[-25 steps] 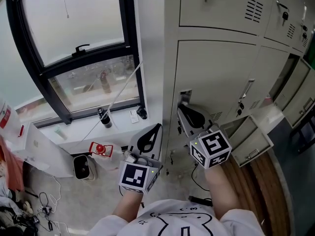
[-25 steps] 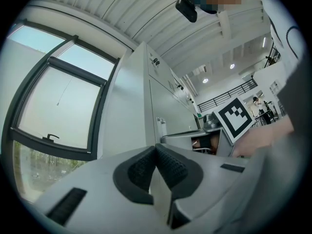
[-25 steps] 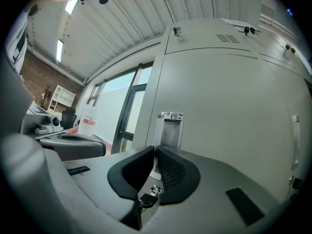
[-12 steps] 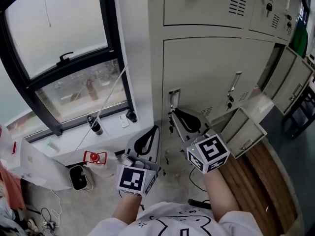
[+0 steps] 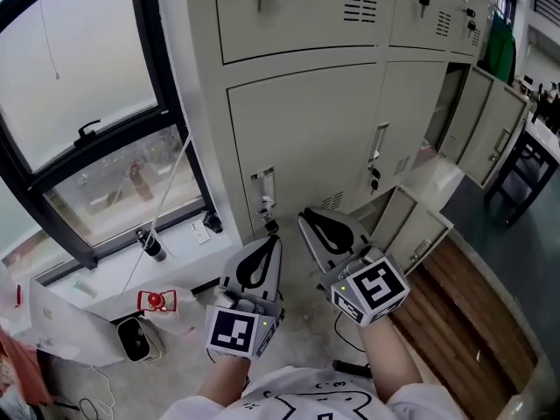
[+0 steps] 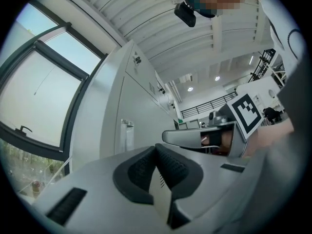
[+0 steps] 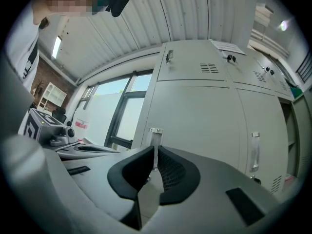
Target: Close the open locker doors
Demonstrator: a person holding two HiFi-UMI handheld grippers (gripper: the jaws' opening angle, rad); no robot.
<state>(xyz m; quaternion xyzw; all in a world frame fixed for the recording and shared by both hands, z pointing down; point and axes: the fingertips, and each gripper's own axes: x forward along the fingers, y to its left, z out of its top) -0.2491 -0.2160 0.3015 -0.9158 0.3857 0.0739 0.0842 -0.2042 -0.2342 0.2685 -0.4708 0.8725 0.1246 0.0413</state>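
"head view first: which doors hang open?" asks one.

"two places on the lockers (image 5: 297, 138)," says the other. "a low door (image 5: 418, 226) at the lockers' lower right is swung out from the front. a taller door (image 5: 488, 125) stands open at the lockers' far right end."

"and the door nearest the grippers?"

"shut. its handle (image 5: 262, 186) sits on the lockers' front, just above both grippers."

"where are the grippers themselves?"

"low in front of the lockers, side by side and short of the front. the left gripper (image 5: 275, 240) is nearer the lockers' left edge. the right gripper (image 5: 304, 220) is beside it, on the side of the open low door."

"what about the fingers?"

"left gripper view shows the left fingers (image 6: 141, 172) meeting at the tips, with nothing between them. in the right gripper view the right fingers (image 7: 168, 172) look closed too, though at that angle a hairline slit may remain. only a handle on the lockers shows beyond them."

"anything else?"

"a window (image 5: 79, 129) left of the lockers, and a bottle (image 5: 149, 245) on the sill there."
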